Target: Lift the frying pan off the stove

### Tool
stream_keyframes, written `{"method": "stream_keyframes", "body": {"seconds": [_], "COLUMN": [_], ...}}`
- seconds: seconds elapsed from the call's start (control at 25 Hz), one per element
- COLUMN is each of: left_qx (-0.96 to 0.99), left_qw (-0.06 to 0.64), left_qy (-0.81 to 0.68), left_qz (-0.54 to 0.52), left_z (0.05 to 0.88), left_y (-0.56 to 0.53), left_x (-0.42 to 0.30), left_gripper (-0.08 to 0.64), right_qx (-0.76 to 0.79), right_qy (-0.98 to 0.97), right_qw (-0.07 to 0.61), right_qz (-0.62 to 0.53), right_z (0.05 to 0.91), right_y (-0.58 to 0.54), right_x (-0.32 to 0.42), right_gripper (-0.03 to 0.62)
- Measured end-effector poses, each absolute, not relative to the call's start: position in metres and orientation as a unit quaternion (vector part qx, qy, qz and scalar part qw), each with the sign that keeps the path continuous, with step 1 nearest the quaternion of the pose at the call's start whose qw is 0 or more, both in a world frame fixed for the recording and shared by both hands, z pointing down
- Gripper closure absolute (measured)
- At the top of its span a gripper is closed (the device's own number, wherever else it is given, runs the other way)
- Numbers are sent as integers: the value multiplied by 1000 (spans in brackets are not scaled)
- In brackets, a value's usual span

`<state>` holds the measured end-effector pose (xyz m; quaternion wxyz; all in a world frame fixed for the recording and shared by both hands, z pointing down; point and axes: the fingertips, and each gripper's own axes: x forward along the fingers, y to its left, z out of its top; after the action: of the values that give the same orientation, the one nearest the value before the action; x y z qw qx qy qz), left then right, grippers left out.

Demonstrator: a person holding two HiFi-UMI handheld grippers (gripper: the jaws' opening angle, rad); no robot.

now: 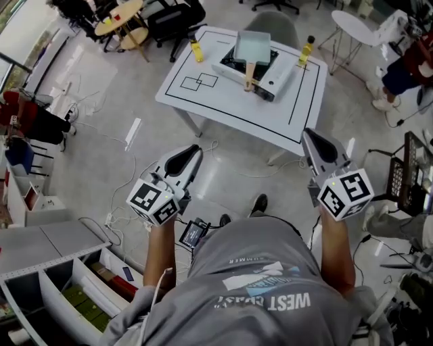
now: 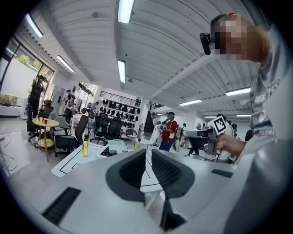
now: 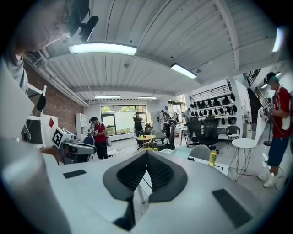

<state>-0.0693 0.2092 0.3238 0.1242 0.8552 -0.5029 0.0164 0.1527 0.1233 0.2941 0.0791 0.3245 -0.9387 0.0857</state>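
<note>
Near: the person stands, both forearms bent at the elbow and held forward at about waist height, one hand-held gripper in each hand, both pointing ahead toward the table.

Left gripper [image 1: 194,150]: angled slightly inward, marker cube facing up. In the left gripper view its jaws [image 2: 147,154] are drawn together, only a slim slit between the ribbed pads, nothing in it.

Right gripper [image 1: 306,134]: angled slightly inward, marker cube up. In the right gripper view its jaws [image 3: 146,153] meet at the tips, nothing between them.

Both grippers hang over bare floor, well apart from the table and touching nothing.

Count so far: 2 grippers, 2 marker cubes, 2 shoes on the floor between the grippers.

Further: 1 white table [image 1: 230,101] with black lines marked on it.

On its far half, 1 white portable stove [image 1: 272,82].

The frying pan [image 1: 252,46] sits on that stove: 1 pan, square, pale blue-green. Its wooden handle [image 1: 250,71] points back toward the person and overhangs the front of the stove.

2 yellow bottles stand upright on the table. One [image 1: 196,50] is left of the stove, the other [image 1: 306,50] is right of it, and both are apart from the stove.

Far: 1 grey chair [image 1: 274,23] just behind the table, 1 round wooden table [image 1: 120,17] at upper left, 1 round white table [image 1: 358,27] at upper right.
</note>
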Motion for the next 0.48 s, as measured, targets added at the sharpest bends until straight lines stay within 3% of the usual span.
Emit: {"method": "stream_keyframes", "body": {"seconds": [0.48], "left_qx": [821], "left_qw": [130], "left_qy": [-555], "left_qz": [26], "left_z": [328], "left_y": [186], "left_x": [-52], "left_gripper": [523], "right_qx": [263], "right_qy": [-958], "right_qw": [68], "right_qz": [96], "right_z": [306], "right_y": [72], "right_x": [157], "right_gripper": [581]}}
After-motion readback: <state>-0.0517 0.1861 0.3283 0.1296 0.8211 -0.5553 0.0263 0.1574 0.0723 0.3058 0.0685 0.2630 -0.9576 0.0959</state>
